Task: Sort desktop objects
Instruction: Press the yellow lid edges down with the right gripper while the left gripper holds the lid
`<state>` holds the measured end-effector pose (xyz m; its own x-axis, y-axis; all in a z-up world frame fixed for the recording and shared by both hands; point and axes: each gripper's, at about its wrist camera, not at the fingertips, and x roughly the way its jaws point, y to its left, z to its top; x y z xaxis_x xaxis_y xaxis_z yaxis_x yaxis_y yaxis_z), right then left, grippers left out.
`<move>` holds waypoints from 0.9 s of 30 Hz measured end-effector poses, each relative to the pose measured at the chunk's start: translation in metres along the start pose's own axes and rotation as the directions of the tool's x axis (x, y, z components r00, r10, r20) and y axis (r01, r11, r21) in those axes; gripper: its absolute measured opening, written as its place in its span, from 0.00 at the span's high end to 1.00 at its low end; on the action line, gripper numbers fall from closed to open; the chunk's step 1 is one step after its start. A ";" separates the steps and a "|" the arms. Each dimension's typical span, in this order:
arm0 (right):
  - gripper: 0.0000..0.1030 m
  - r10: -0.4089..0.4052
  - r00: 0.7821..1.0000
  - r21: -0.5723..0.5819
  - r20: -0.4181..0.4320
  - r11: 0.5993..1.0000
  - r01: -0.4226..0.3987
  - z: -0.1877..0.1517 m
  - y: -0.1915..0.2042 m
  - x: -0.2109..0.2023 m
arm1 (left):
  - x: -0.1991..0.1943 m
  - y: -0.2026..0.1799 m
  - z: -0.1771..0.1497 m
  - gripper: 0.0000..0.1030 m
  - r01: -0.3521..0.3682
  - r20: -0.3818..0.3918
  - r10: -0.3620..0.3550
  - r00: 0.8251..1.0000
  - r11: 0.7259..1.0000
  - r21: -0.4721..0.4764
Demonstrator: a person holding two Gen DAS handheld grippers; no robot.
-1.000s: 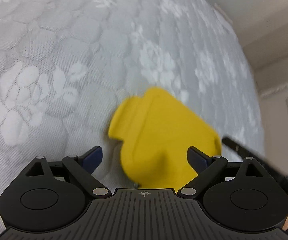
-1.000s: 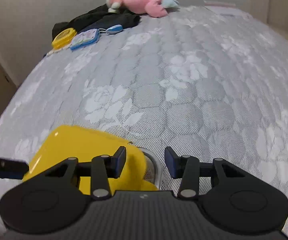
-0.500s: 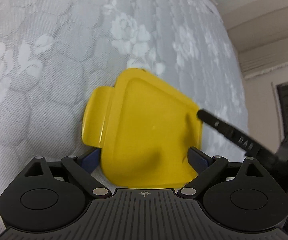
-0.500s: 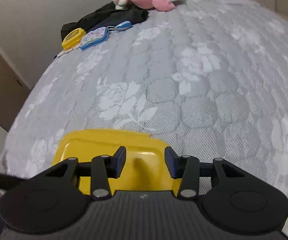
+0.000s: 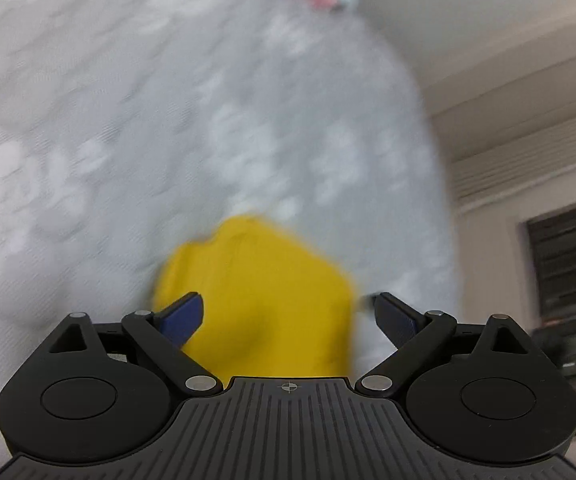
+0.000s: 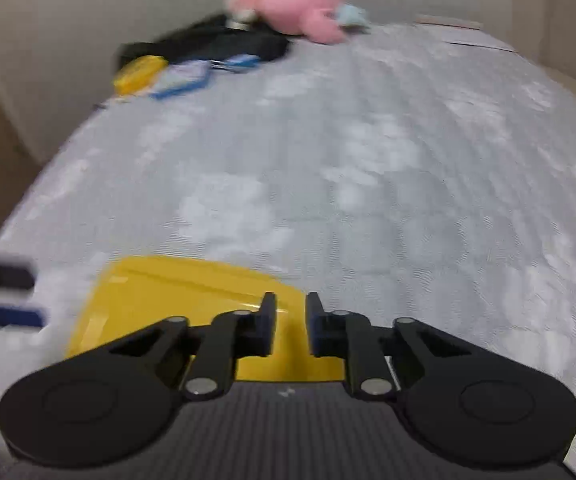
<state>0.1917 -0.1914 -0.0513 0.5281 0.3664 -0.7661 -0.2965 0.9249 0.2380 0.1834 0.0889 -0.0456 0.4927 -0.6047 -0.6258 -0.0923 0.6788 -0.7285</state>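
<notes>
Two tools work over a bed [image 6: 408, 160] covered in grey cloth with a white flower pattern, and both views are blurred. Directly ahead of the right tool [image 6: 291, 330] lies a yellow container [image 6: 176, 300], flat on the bedcover, reaching from just under the tool's fingers out to its left. The right tool's jaws have just been closing and now stand drawn in to a narrow gap, with yellow showing through it; whether the pads actually press on a raised part of the container I cannot tell from the blur.

From the left tool [image 5: 288, 320] the same yellow container [image 5: 256, 300] sits right in front, between the two fingers and slightly toward the left one. That tool's jaws are spread wide; the left blue pad overlaps the container's edge in the picture, while the right pad stands clear of it with bedcover showing between, so nothing is clamped.

Far ahead of the right tool, at the bed's head end, rests a pink plush toy [image 6: 300, 4]. To its left lies a dark garment [image 6: 208, 44], and nearer, ahead and left of the tool, a small yellow case [image 6: 140, 72] beside a pale card with a blue border [image 6: 184, 78]. At the left edge of the right view, the left tool's blue-padded fingertips [image 6: 4, 316] show as a smear, beside the container.
</notes>
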 end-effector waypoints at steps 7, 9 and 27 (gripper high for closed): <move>0.74 0.013 0.994 -0.038 -0.110 0.999 -0.017 -0.016 0.015 0.019 | 0.046 -0.002 -0.020 0.07 -0.063 -0.103 0.069 0.992 0.996 0.061; 0.72 0.008 0.993 -0.056 -0.122 0.998 -0.015 -0.021 0.015 0.022 | 0.054 0.007 -0.022 0.08 -0.067 -0.118 0.070 0.990 0.997 0.037; 0.97 -0.054 0.991 -0.150 -0.119 0.988 0.035 -0.025 0.027 0.020 | 0.046 -0.008 -0.032 0.08 -0.107 -0.089 0.122 0.988 0.981 0.159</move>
<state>0.1743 -0.1619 -0.0747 0.4445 0.3017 -0.8435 -0.3938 0.9115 0.1185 0.1785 0.0428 -0.0776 0.3984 -0.5521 -0.7324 -0.0053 0.7971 -0.6038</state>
